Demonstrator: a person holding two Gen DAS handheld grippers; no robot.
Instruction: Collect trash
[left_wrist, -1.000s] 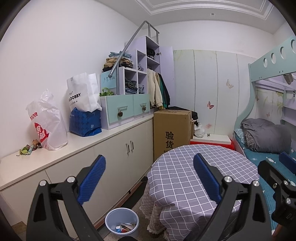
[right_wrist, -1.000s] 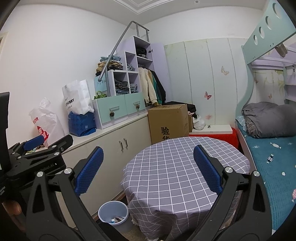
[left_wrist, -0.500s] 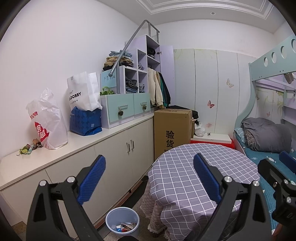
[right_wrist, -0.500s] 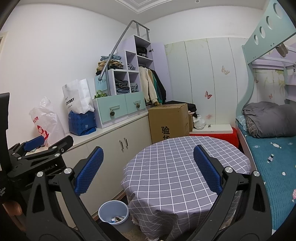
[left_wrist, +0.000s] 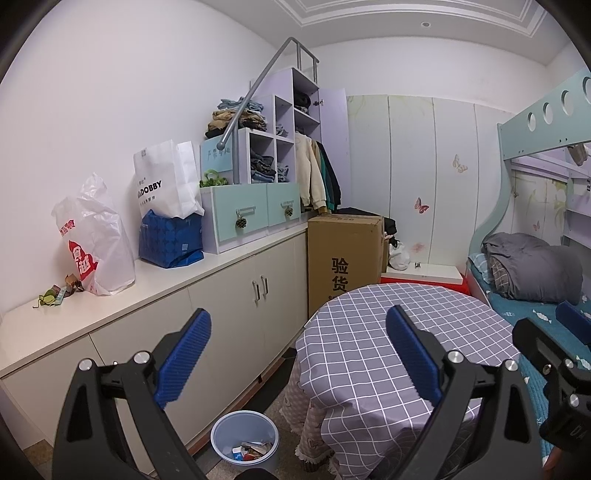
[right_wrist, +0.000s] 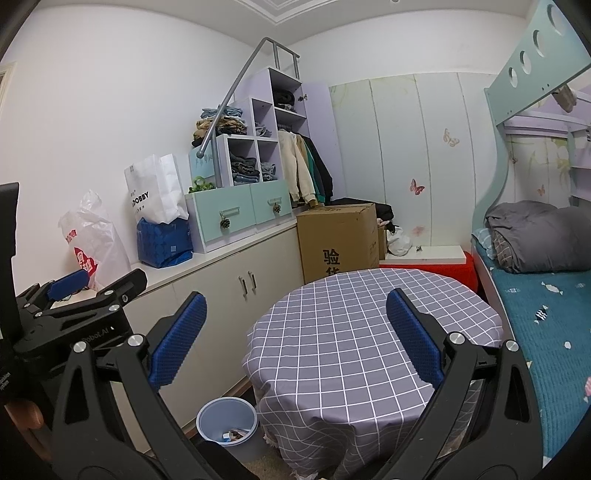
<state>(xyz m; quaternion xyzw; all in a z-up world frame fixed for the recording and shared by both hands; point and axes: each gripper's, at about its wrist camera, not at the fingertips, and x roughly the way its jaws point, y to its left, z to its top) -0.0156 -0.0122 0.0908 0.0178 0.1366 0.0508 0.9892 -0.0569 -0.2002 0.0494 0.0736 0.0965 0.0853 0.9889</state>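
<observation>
A pale blue waste bin (left_wrist: 244, 439) with wrappers inside stands on the floor between the cabinet and the round table; it also shows in the right wrist view (right_wrist: 226, 424). Small scraps of trash (left_wrist: 55, 293) lie on the cabinet top at the left, beside a white plastic bag (left_wrist: 94, 240). My left gripper (left_wrist: 297, 356) is open and empty, held high over the gap by the table. My right gripper (right_wrist: 295, 338) is open and empty above the table. The left gripper's body also shows in the right wrist view (right_wrist: 70, 295).
A round table with a grey checked cloth (left_wrist: 406, 332) stands in the middle. A long white cabinet (left_wrist: 221, 295) runs along the left wall with bags and a drawer unit on it. A cardboard box (left_wrist: 343, 258) stands behind the table. A bunk bed (right_wrist: 535, 295) is at the right.
Both views have shifted only slightly; the scene sits a little lower in the frames. Both grippers stay open and empty.
</observation>
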